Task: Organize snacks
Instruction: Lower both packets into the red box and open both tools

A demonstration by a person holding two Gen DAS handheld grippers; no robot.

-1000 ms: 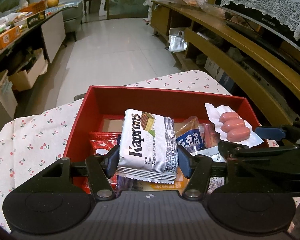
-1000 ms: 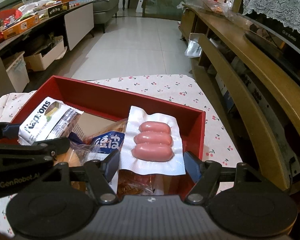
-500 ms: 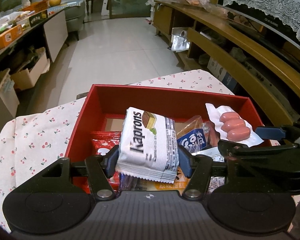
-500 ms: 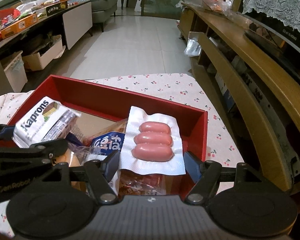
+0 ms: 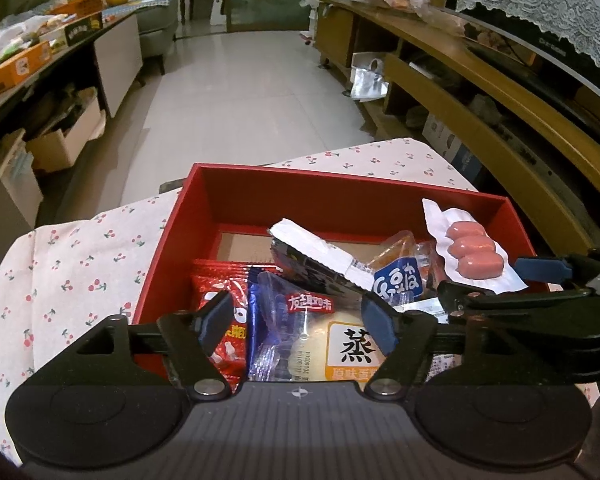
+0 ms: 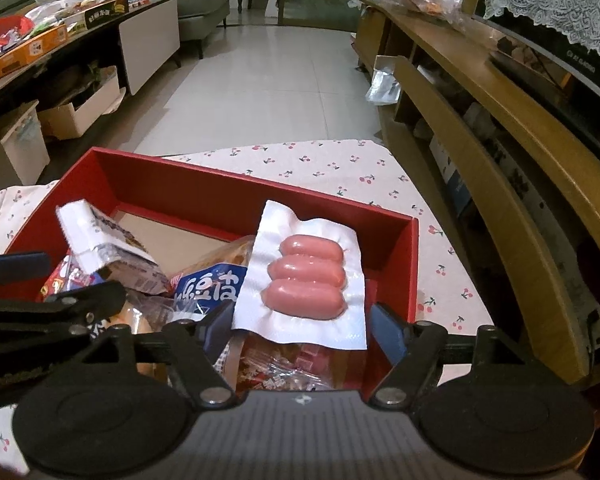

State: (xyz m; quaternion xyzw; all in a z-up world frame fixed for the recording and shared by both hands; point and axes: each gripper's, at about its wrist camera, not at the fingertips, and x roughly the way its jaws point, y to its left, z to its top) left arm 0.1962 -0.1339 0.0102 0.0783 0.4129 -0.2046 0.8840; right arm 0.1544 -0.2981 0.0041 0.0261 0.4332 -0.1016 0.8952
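Cherry-print cloth (image 5: 72, 264) carries the red box (image 5: 340, 188) of snacks. Left gripper (image 5: 296, 324) hangs spread and empty over the pile; right gripper (image 6: 300, 332) pinches the sausage pack (image 6: 306, 276) (near the right wall). Lower it flat into the bare far corner before letting go.
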